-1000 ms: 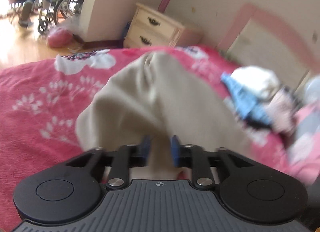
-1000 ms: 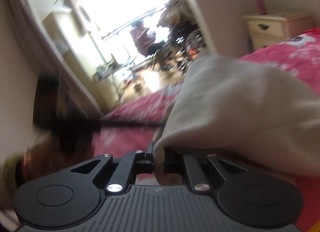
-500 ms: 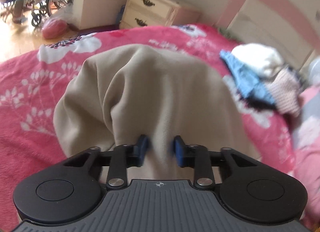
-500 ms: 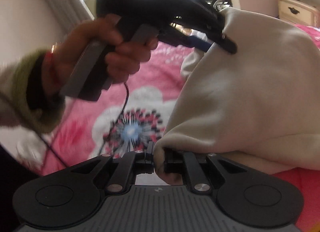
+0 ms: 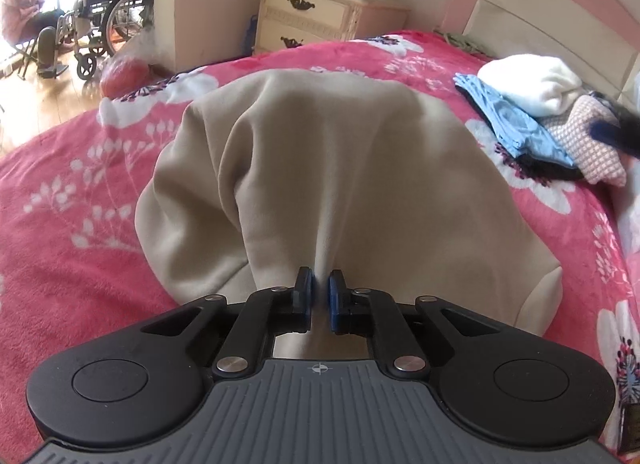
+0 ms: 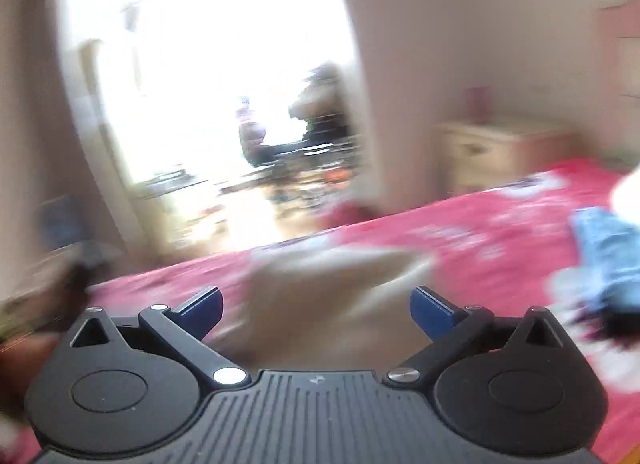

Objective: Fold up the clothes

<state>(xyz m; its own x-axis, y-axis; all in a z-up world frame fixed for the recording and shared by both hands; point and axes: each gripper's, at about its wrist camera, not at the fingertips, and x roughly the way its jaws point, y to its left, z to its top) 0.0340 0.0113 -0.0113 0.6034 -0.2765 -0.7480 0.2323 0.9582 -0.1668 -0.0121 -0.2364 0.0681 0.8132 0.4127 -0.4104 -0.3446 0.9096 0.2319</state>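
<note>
A beige garment (image 5: 340, 164) lies bunched on the pink flowered bed cover (image 5: 80, 244). My left gripper (image 5: 320, 284) is shut on a fold of it at its near edge, and the cloth is pinched between the blue pads (image 5: 306, 288). In the blurred right wrist view my right gripper (image 6: 316, 300) has its jaws opening wide. They press on nothing, and the beige garment (image 6: 340, 264) lies on the bed beyond them. A dark blurred shape with a blue tip (image 5: 612, 130) crosses the right edge of the left wrist view.
A pile of clothes (image 5: 532, 120), white, blue and checked pink, sits at the bed's far right by the pink headboard (image 5: 560, 4). A cream nightstand (image 5: 320, 20) stands behind the bed. A wheelchair (image 5: 108, 20) and a seated person (image 5: 20, 0) are at far left.
My right gripper let go of the garment's edge, spread its jaws wide and swung away. My left gripper's pads closed on the fold as it sank toward the bed.
</note>
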